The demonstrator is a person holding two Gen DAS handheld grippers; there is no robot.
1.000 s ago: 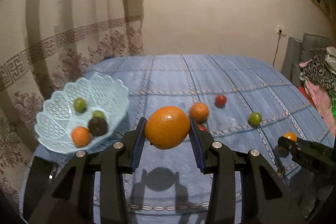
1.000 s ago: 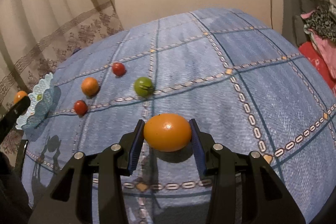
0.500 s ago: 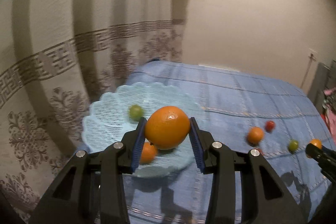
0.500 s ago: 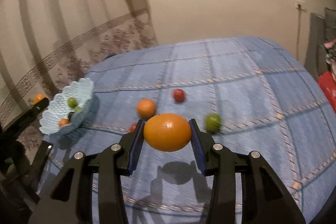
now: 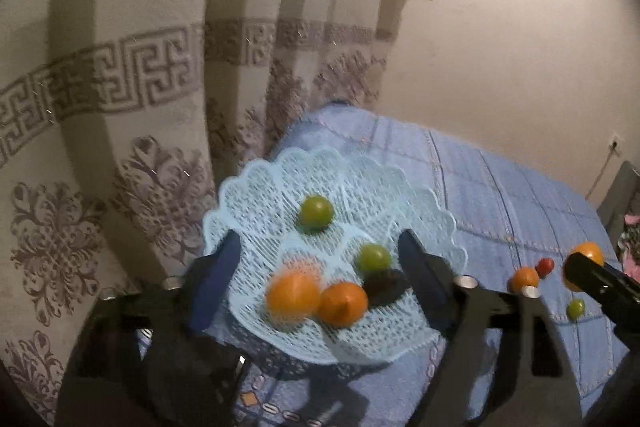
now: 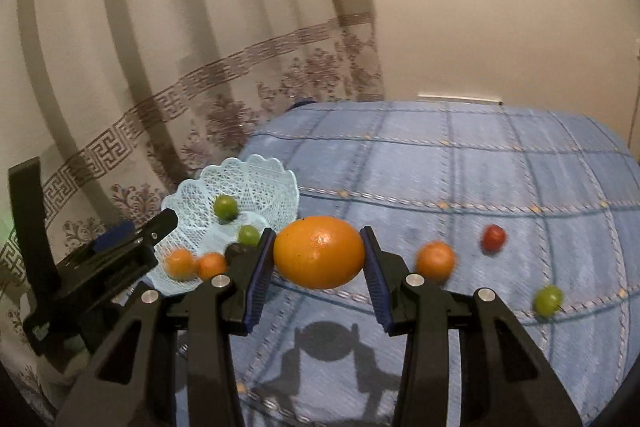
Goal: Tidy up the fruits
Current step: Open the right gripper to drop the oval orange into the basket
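Lying in the pale blue lattice basket (image 5: 256, 187) at the bed's left edge are two oranges (image 5: 294, 297) touching each other (one blurred), two green fruits (image 5: 316, 213) and a dark one (image 5: 386, 287). The left gripper (image 5: 320, 279) is hovering over them with its fingers spread and nothing between them. The right gripper (image 6: 318, 259) is pinching a large orange (image 6: 319, 251) above the blue checked bedspread (image 6: 500, 163), where a small orange, a red fruit and a green one are lying apart.
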